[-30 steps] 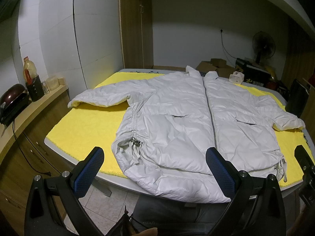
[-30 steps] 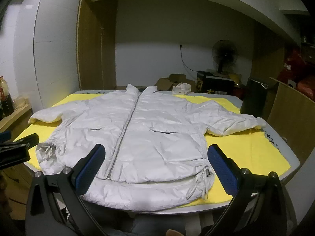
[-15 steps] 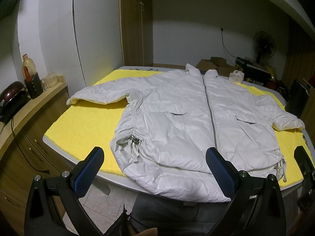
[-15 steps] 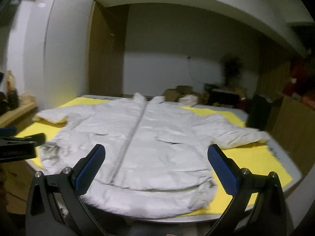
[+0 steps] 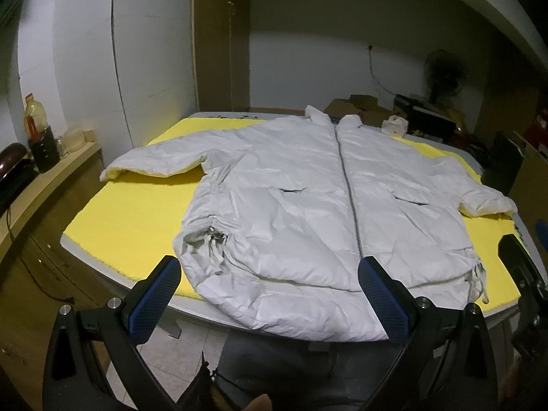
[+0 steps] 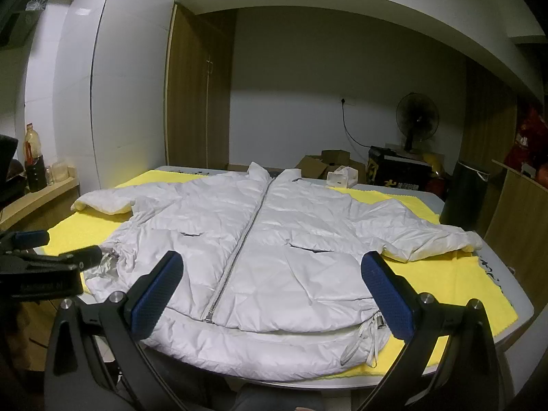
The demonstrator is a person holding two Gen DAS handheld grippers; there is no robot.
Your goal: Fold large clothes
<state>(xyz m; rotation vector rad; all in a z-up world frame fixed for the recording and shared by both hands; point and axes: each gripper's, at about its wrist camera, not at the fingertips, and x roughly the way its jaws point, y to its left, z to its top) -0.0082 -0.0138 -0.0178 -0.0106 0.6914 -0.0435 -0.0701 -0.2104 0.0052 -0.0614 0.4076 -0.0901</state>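
A large white puffer jacket lies flat and zipped on a yellow cloth, collar far, hem hanging over the near table edge, both sleeves spread out. It also shows in the right wrist view. My left gripper is open and empty, held before the hem's left half. My right gripper is open and empty, before the hem's middle. The left gripper also shows at the left edge of the right wrist view.
The grey table fills the room's middle. A wooden counter with a bottle and jars stands at the left. Cardboard boxes, a fan and a dark bin stand behind and right.
Both grippers have risen and tilted a little; the jacket sits lower in the right wrist view. The jacket itself has not moved.
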